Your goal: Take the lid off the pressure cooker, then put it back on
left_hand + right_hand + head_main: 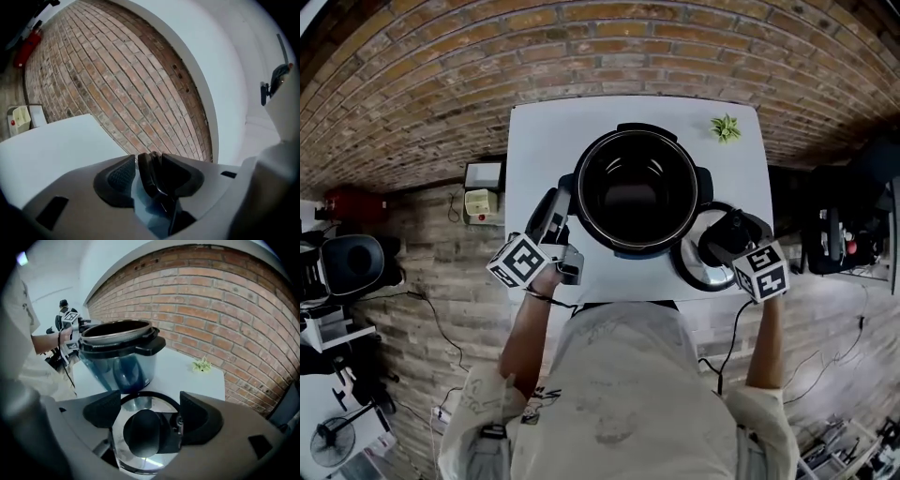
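Observation:
The open pressure cooker [637, 246] stands mid-table, its dark pot empty; the right gripper view shows it as a blue-sided cooker [119, 357]. My left gripper [555, 214] sits at its left side. In the left gripper view the black side handle [147, 176] lies between the open jaws of my left gripper [151, 173], with a gap at the left pad. My right gripper [722, 239] is shut on the black knob [143, 432] of the shiny lid [689, 270], right of the cooker and low over the table [534, 150].
A small green plant [726, 127] sits on the table's far right corner, also in the right gripper view as the plant [202, 364]. On the brick floor to the left are a small box [481, 202], a red extinguisher [347, 202] and a chair [352, 262].

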The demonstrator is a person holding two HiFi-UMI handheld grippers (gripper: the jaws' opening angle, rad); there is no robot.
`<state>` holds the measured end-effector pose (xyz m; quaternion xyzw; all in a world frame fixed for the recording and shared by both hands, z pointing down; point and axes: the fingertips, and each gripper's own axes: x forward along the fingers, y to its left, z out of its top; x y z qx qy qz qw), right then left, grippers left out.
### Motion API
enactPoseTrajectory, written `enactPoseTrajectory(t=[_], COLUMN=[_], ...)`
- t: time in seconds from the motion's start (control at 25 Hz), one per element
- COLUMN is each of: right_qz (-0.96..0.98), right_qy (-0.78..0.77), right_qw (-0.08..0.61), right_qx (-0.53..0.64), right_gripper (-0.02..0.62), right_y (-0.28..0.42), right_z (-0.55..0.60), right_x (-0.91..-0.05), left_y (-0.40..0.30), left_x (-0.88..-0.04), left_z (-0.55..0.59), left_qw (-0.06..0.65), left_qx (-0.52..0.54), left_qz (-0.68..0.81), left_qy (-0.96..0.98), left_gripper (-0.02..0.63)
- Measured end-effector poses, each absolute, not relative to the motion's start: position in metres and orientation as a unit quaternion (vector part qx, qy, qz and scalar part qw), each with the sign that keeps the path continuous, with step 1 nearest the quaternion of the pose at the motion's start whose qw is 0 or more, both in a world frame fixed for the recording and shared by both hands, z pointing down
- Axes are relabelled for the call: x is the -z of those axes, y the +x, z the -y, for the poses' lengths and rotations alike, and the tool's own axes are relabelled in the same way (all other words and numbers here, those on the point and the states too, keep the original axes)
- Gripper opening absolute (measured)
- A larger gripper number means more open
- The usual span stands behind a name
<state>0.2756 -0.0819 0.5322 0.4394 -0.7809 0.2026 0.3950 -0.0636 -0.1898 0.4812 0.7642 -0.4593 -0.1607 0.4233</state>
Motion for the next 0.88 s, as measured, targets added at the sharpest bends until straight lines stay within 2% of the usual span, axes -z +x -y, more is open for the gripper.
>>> enactPoseTrajectory(t=[0.36, 0.44, 0.56, 0.72, 0.88], right_qz=[0.734, 0.722, 0.719, 0.712, 0.696], right_qy=[0.387, 0.388, 0.378, 0.369, 0.369], right_qw=[0.483, 0.495, 0.497, 0.511, 0.522], right_qx=[-0.28, -0.29, -0.305, -0.308, -0.326], right_gripper=[0.403, 0.392, 0.337, 0.326, 0.3], right_y=[0.295, 0.298, 0.293, 0.287, 0.289], right_z=[0.049, 0.046, 0.042, 0.044, 0.043], right_x=[-0.603, -0.615, -0.625, -0.626, -0.627], left_y=[-0.045, -0.043, -0.045, -0.046, -0.049], left_x=[-0.496, -0.493, -0.492, -0.489, -0.494], left_z=[0.192, 0.193, 0.193, 0.194, 0.194], left_qw=[0.505, 0.515, 0.521, 0.545, 0.55], left_qx=[0.214, 0.232, 0.233, 0.262, 0.239], left_qz=[0.415, 0.399, 0.395, 0.387, 0.414], left_qy=[0.726, 0.723, 0.72, 0.696, 0.685], left_gripper=[0.176, 0.167, 0.13, 0.117, 0.109])
